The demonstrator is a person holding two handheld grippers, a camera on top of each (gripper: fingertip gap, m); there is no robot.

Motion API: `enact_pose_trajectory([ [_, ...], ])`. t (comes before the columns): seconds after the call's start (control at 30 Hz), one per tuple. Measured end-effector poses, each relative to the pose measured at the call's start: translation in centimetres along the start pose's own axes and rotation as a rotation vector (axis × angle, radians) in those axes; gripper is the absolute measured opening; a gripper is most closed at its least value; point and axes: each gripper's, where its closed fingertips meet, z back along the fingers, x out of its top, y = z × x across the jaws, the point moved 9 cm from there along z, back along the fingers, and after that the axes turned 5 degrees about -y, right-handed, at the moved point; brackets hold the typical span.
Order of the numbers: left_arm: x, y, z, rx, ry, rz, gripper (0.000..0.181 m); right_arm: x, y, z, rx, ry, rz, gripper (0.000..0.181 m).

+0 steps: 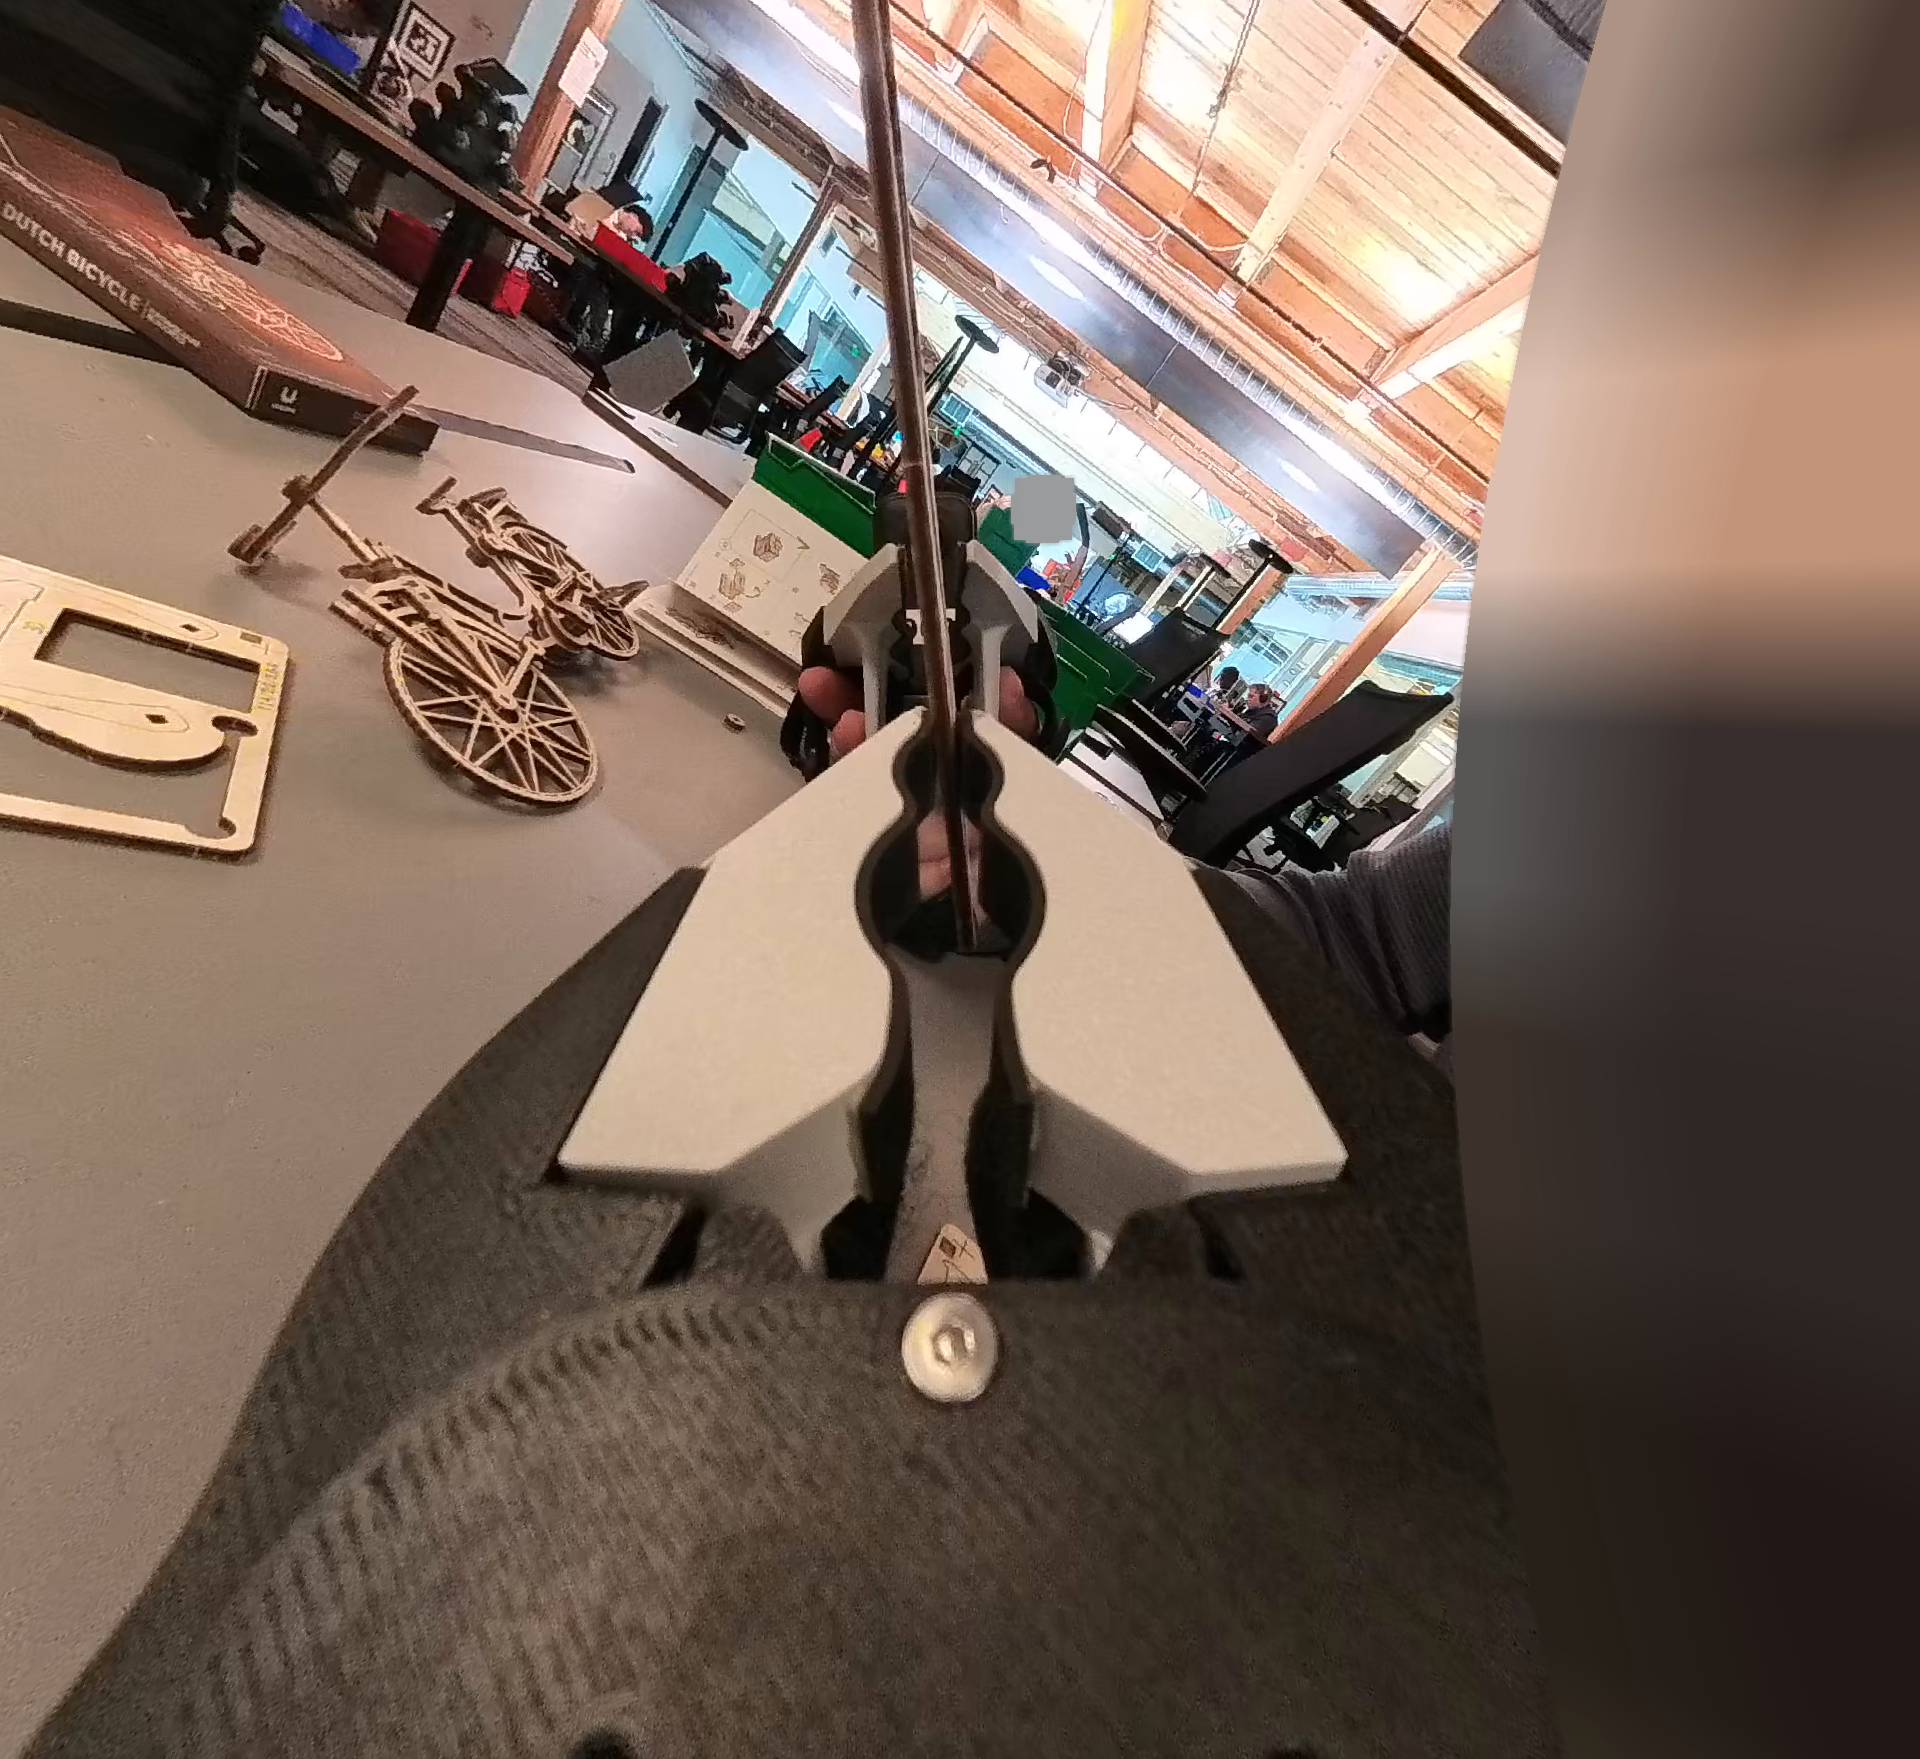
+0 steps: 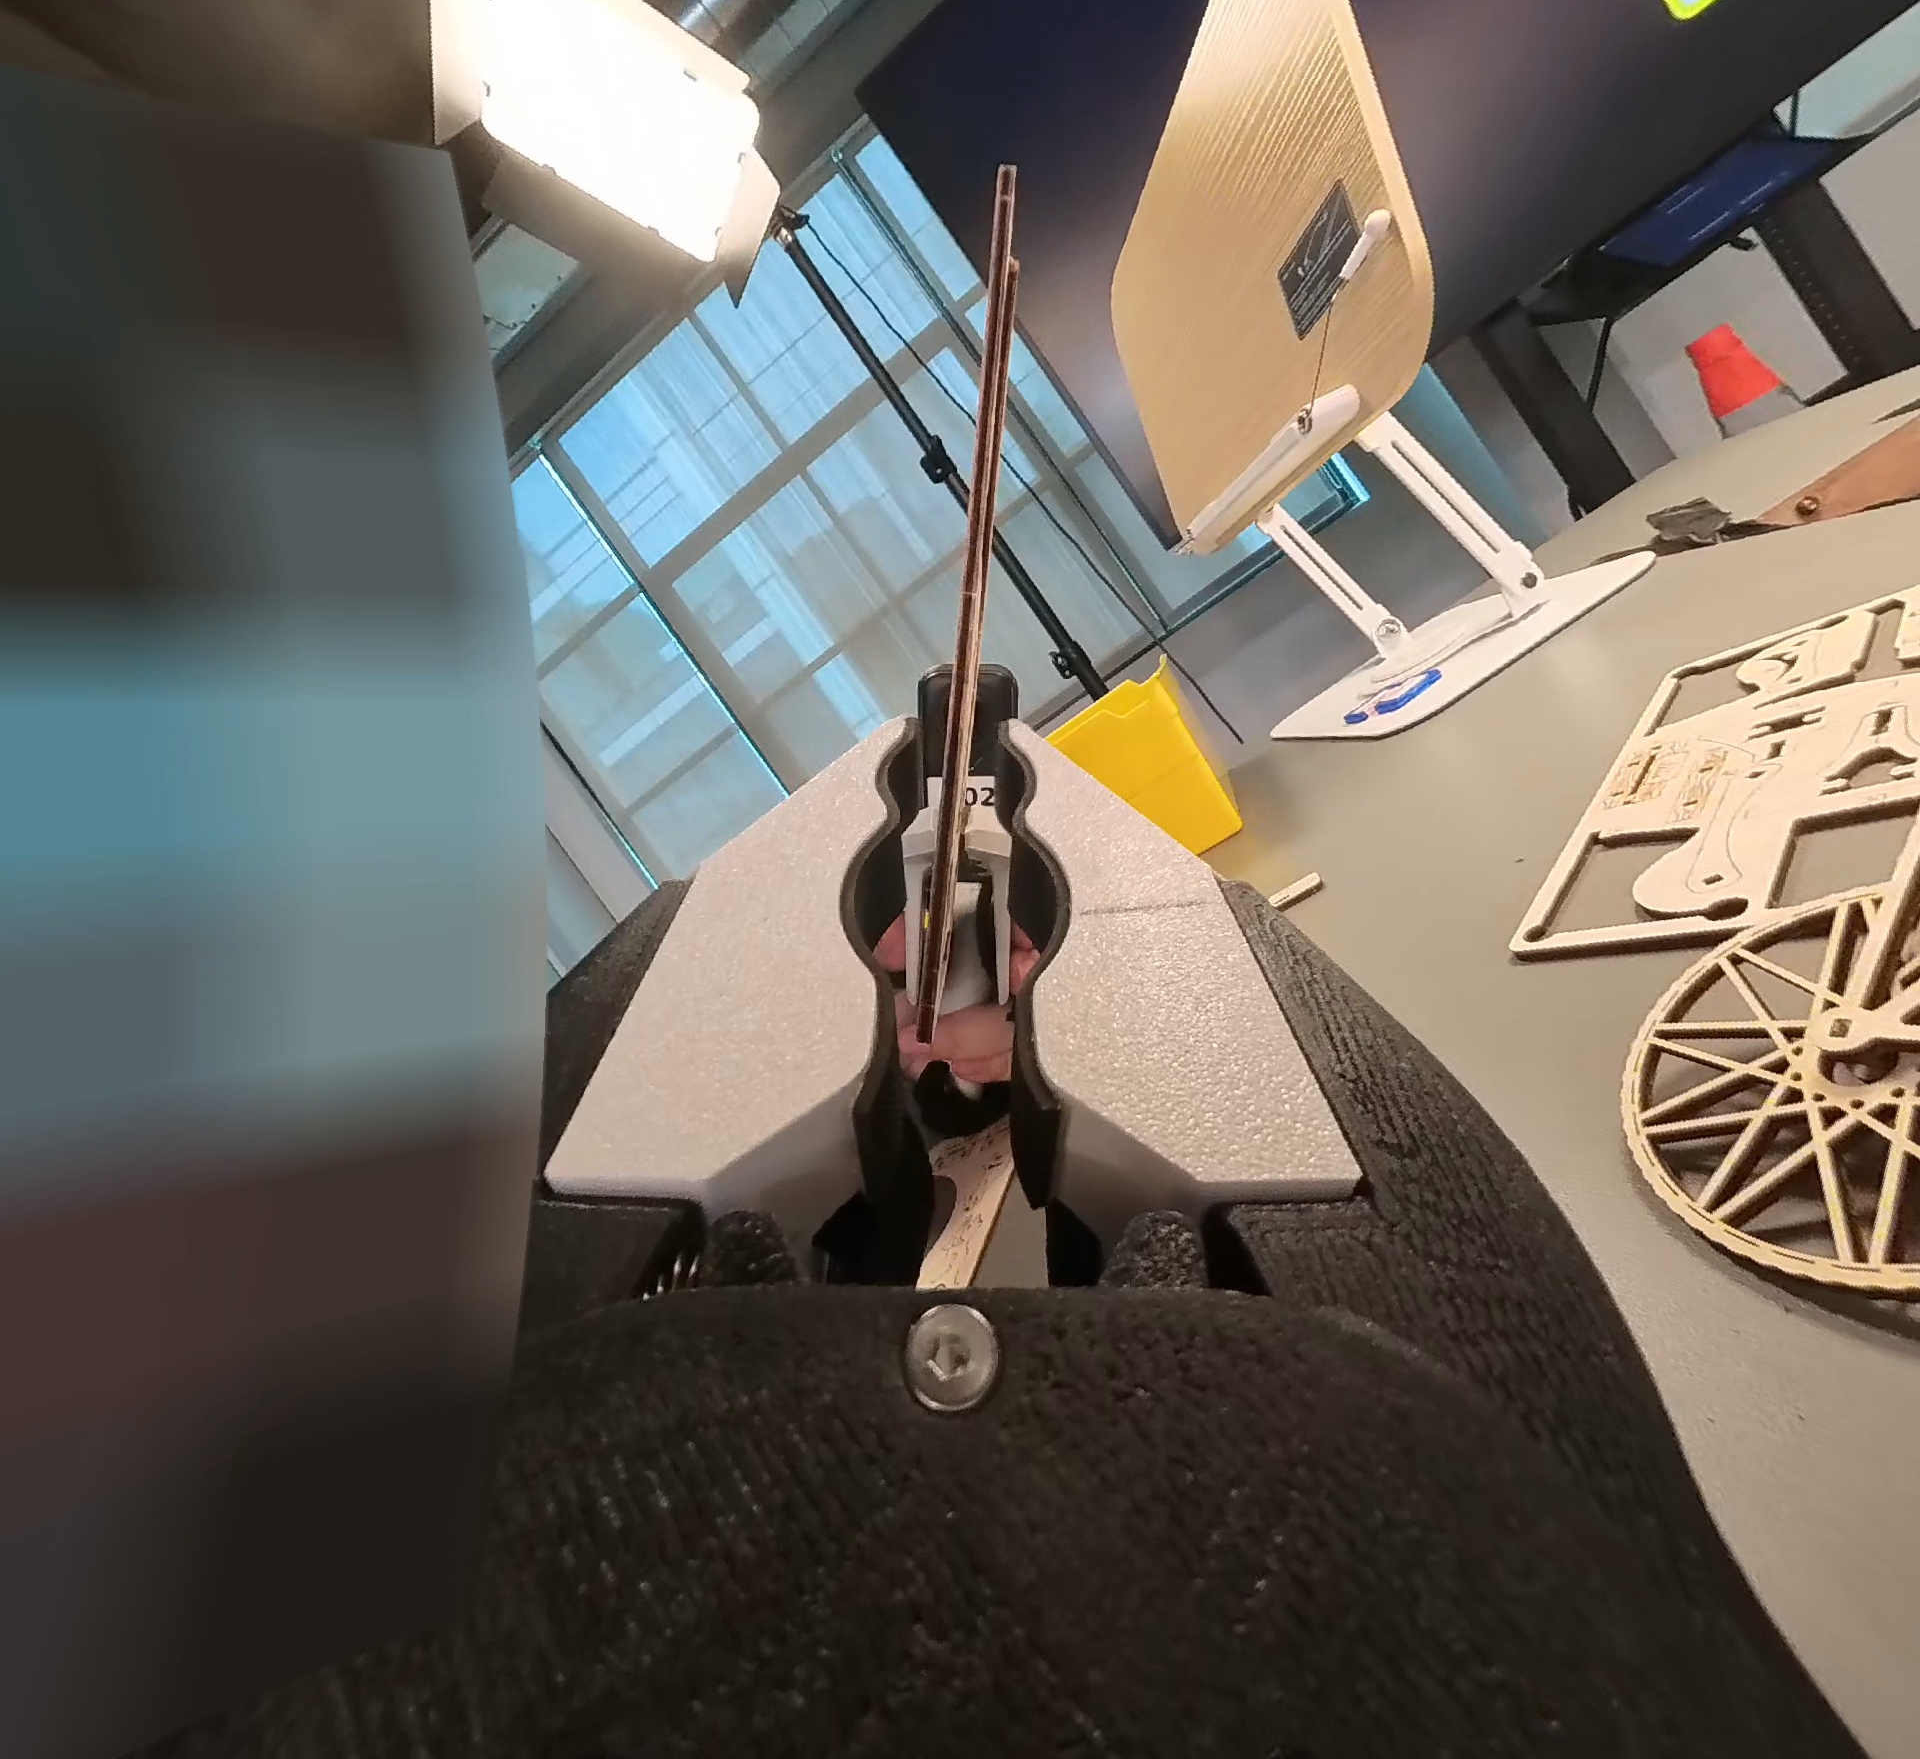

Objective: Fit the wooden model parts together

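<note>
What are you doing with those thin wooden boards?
A person holds two tongs facing each other above the grey table. The left tongs and right tongs are both shut on thin wooden sheets seen edge-on. A wooden bicycle model lies on the table beside a punched-out parts sheet.

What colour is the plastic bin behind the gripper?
Bright yellow; it shows best in the right wrist view.

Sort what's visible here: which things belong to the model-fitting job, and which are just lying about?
Job:
left tongs and right tongs, both shut on the thin wooden sheets
wooden bicycle model
cut-out part sheet
kit box

Lying about:
yellow bin
white stand
green crate
</note>
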Motion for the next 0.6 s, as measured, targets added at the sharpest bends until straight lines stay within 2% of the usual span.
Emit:
enact_pose_trajectory([
  [0.6,0.05,0.01,0.05,0.0,-0.006,-0.003,0.001,-0.1,0.0,-0.04,0.018,0.009,-0.021,0.01],
])
